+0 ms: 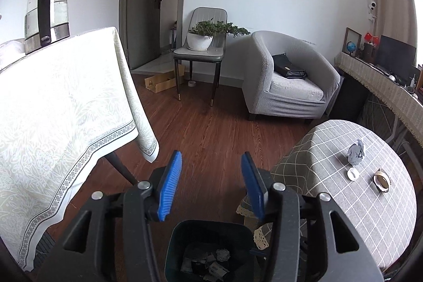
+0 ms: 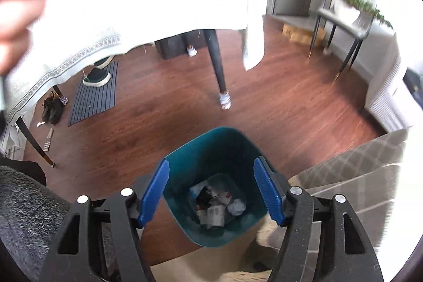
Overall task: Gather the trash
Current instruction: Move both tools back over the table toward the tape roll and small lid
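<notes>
The wooden floor (image 1: 206, 123) spreads ahead of both claws. Left of the left claw (image 1: 211, 184) hangs the big surface under a pale patterned tablecloth (image 1: 60, 107), a glass kettle (image 1: 47, 9) standing upright on its far end. Ahead and to the right of that claw sits a grey armchair (image 1: 288, 78) with a black bag on its seat, and straight ahead a chair carrying a potted plant (image 1: 206, 36). To its right is the round surface with a checked cloth (image 1: 351, 202); on it, well right of the claw, lie a crumpled grey paper (image 1: 356, 153) standing up in a rough peak, a small white ring (image 1: 352, 173) lying flat just nearer, and a tape roll (image 1: 382, 180) tilted beside it.

The teal trash bin (image 2: 211, 176) stands upright on the floor, mouth up, directly beneath both claws; crumpled scraps (image 2: 219, 205) lie at its bottom. The left claw is held level facing into the room, its blue pads apart with nothing between them. The right claw (image 2: 211, 189) tilts downward over the bin, its pads also spread wide and empty, framing the bin's opening. A blurred hand shows at the far upper left of the right claw's view, and shoes (image 2: 53, 107) and a striped mat (image 2: 95, 94) lie under the big surface
</notes>
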`<state>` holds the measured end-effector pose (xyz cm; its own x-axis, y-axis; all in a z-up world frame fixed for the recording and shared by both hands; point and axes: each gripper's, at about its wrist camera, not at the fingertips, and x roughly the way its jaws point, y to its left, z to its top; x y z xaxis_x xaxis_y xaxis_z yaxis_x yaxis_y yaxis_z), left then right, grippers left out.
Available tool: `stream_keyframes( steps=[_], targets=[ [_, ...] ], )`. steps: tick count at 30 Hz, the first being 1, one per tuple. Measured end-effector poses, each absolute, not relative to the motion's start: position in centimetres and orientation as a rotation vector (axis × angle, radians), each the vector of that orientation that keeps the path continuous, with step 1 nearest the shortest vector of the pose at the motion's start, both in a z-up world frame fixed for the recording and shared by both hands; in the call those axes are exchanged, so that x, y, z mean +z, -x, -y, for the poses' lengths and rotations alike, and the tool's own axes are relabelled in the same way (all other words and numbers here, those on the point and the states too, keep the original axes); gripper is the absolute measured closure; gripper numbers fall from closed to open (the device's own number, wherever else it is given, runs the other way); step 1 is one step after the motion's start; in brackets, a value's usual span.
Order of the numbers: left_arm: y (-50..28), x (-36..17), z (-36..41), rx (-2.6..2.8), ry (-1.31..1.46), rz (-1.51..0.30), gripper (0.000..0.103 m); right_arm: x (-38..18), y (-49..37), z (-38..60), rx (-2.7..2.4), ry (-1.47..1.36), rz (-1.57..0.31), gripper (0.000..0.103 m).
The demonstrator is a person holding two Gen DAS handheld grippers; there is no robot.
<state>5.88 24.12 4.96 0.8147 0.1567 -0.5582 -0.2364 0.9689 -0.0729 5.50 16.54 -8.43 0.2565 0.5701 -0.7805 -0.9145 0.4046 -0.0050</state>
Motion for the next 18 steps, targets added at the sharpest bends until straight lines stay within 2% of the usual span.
stream_keyframes(
  steps=[10,18],
  targets=[
    [-7.4,5.7,-21.3,0.191,0.106,-0.553,0.039,-3.4,-8.6,-9.6,0.928,0.445,-0.675,0.038],
    [-9.3,5.0,-17.5,0.122,0.092,-0.568,0.038,-1.6,-12.2,-2.5,0.752,0.402,-0.649,0.045]
  ],
)
